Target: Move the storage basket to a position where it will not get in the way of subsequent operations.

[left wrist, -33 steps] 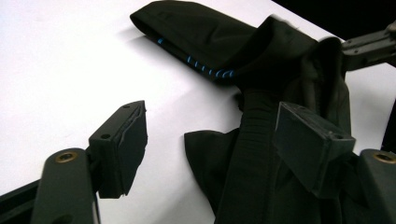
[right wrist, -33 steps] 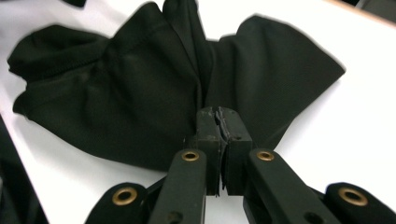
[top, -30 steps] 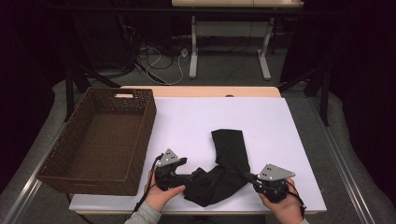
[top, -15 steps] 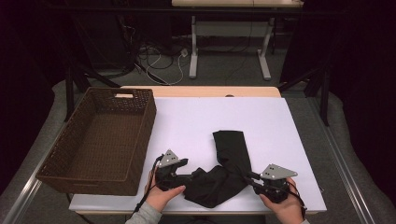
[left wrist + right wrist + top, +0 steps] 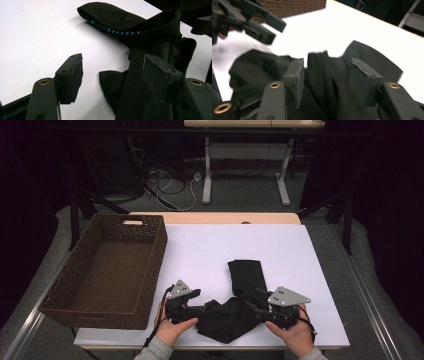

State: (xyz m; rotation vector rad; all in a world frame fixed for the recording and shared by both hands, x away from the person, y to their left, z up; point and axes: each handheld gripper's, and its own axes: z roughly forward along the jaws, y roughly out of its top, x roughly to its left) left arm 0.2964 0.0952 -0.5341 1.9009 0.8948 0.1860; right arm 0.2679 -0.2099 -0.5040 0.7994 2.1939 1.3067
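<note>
A black garment [image 5: 245, 279] lies crumpled on the white table [image 5: 210, 250], near its front edge. Its folded upper part runs away from me, and blue stitches [image 5: 125, 32] show along one fold. My left gripper [image 5: 199, 309] rests at the garment's left end. In the left gripper view its jaws [image 5: 112, 58] stand open over a strip of the cloth, and the pads do not press on it. My right gripper [image 5: 254, 306] is at the garment's right side. Its jaws [image 5: 327, 62] have just been opening and stand apart, with loose folds between them.
A brown wicker basket [image 5: 150, 280] stands on the table's left side, beside my left hand. Bare white table lies behind and to the right of the garment. Desk legs and cables lie on the floor beyond the table.
The right gripper's jaws have opened and let go of the cloth, and that hand has lifted a little. The left gripper has stayed put.
</note>
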